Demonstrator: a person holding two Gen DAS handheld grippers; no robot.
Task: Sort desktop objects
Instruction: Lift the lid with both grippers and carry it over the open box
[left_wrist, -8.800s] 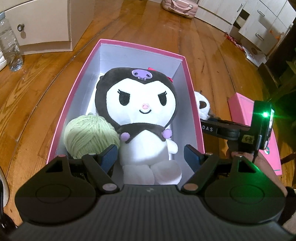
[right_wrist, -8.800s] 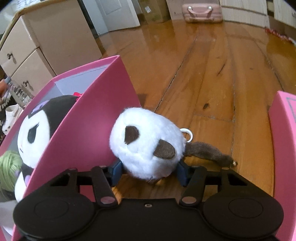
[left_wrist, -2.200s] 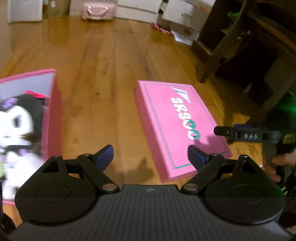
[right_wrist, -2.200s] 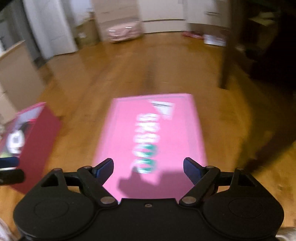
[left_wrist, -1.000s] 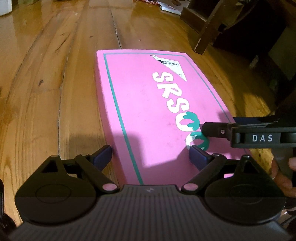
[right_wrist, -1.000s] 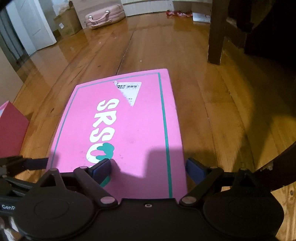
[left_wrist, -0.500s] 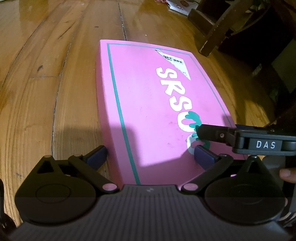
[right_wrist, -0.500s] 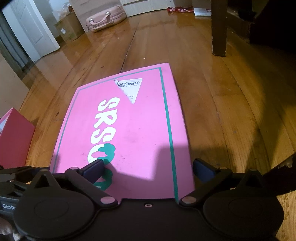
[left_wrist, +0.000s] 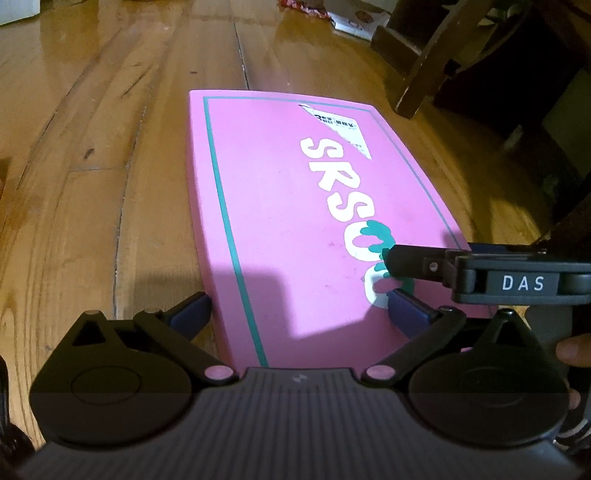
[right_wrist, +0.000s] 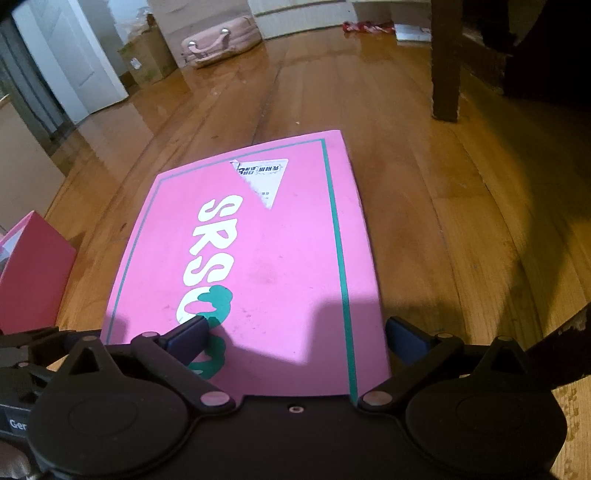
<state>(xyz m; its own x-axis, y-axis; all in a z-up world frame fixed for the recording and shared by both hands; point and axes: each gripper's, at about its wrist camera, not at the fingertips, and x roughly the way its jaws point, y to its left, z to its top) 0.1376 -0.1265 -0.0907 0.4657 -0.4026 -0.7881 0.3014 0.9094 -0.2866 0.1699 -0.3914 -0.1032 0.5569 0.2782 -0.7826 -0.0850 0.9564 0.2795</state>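
A pink box lid (left_wrist: 288, 206) with white "SRSO" lettering and a teal border lies flat on the wooden floor; it also shows in the right wrist view (right_wrist: 258, 266). My left gripper (left_wrist: 299, 314) is open, its jaws straddling the lid's near left corner. My right gripper (right_wrist: 295, 336) is open, its jaws straddling the lid's near right corner. One finger of the right gripper (left_wrist: 417, 260) reaches over the lid in the left wrist view. The pink box (right_wrist: 29, 273) stands at the left edge of the right wrist view.
Dark wooden furniture legs (right_wrist: 445, 62) stand beyond the lid on the right. A pink bag (right_wrist: 218, 40) and cardboard boxes (right_wrist: 147, 59) sit at the far wall. Bare wooden floor (left_wrist: 92, 166) lies left of the lid.
Both grippers moved from the box with the plush toys to the pink lid and lowered toward its near edge. In the last second they crept slightly closer, jaws still wide.
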